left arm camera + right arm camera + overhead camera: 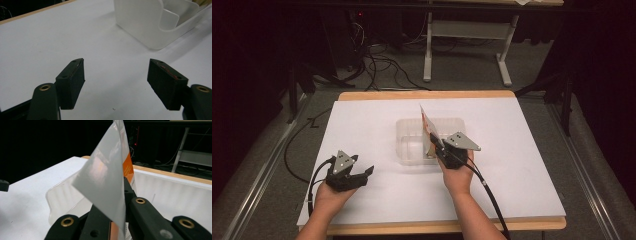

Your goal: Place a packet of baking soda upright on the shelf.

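From the high view, my right gripper (438, 146) holds a thin packet (428, 134) upright over the clear tub (404, 137) in the middle of the table (362, 130), its lower edge down inside the tub near the right side. My left gripper (357, 175) rests on the table near left, well apart from the tub and holding nothing. The risk I see here: the packet stands tall and flat, so if I let go with it leaning, it may tip across the rim and slide out onto the table instead of settling inside.

In the left gripper view my jaws stand wide, nothing between them, with the tub (150, 27) off at the far right. This hand isn't steadying the tub, which looks light; a push from the packet or my right jaws against its wall could shove it along the table.

In the right gripper view my jaws are clamped on the packet (105, 180) low down, and its silver face curls and bends above the grip. It looks floppy and slick, so it could fold over or slip in the jaws, and my hold seems near one edge, which would let it swing.
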Tool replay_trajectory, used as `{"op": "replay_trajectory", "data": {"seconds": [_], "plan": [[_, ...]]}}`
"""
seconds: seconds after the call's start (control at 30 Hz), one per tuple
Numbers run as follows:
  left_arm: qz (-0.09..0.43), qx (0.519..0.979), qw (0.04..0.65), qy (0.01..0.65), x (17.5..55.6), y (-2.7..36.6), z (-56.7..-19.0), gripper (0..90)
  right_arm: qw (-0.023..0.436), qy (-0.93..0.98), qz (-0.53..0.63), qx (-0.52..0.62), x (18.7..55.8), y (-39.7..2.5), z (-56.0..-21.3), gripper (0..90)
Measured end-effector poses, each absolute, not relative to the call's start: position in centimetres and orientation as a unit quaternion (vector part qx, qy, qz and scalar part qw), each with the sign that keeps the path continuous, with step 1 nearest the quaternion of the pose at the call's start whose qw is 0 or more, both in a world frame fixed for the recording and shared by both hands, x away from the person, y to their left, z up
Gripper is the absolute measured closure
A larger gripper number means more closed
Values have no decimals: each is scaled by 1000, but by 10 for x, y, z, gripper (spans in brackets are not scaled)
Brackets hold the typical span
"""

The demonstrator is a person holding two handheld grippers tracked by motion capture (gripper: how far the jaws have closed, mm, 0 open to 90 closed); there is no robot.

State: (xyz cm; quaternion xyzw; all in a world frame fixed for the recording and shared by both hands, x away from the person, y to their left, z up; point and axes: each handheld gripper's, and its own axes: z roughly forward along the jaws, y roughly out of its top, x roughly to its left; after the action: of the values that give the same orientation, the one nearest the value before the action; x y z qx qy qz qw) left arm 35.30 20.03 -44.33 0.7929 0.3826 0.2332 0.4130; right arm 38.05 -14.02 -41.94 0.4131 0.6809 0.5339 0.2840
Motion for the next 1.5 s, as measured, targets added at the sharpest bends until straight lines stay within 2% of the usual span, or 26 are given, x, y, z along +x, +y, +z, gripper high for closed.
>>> {"op": "replay_trajectory", "data": {"seconds": [0.27, 0.37, 0.5, 0.53, 0.57, 0.6, 0.7, 0.73, 0.77, 0.9, 0.93, 0.97, 1.13, 1.5], "plan": [[233, 793, 413, 383, 353, 200, -443, 303, 285, 682, 530, 416, 382, -141, -417, 893], [233, 793, 413, 383, 353, 200, -443, 303, 282, 685, 527, 417, 383, -140, -416, 860], [233, 793, 413, 383, 353, 200, -443, 303, 278, 686, 521, 424, 386, -139, -414, 688], [233, 793, 413, 383, 353, 200, -443, 304, 278, 686, 521, 424, 386, -139, -414, 688], [233, 793, 413, 383, 353, 201, -443, 304, 278, 687, 520, 425, 387, -139, -414, 637], [233, 792, 413, 383, 353, 201, -443, 304, 275, 691, 513, 429, 388, -138, -415, 532], [233, 793, 413, 383, 353, 201, -443, 303, 270, 700, 504, 428, 391, -136, -415, 419], [233, 793, 413, 383, 353, 201, -443, 303, 270, 700, 504, 428, 391, -136, -415, 419], [234, 793, 413, 383, 353, 201, -443, 303, 272, 702, 501, 427, 391, -135, -414, 343], [233, 792, 413, 383, 353, 201, -443, 303, 269, 703, 499, 430, 393, -135, -413, 225], [233, 792, 413, 383, 353, 201, -443, 303, 269, 703, 499, 430, 393, -135, -413, 225], [233, 792, 414, 383, 353, 201, -443, 303, 267, 702, 499, 432, 394, -136, -413, 179], [233, 793, 414, 382, 353, 201, -443, 303, 265, 701, 500, 435, 394, -138, -412, 157], [233, 793, 414, 382, 353, 201, -443, 303, 257, 707, 503, 426, 382, -143, -408, 173]]}}
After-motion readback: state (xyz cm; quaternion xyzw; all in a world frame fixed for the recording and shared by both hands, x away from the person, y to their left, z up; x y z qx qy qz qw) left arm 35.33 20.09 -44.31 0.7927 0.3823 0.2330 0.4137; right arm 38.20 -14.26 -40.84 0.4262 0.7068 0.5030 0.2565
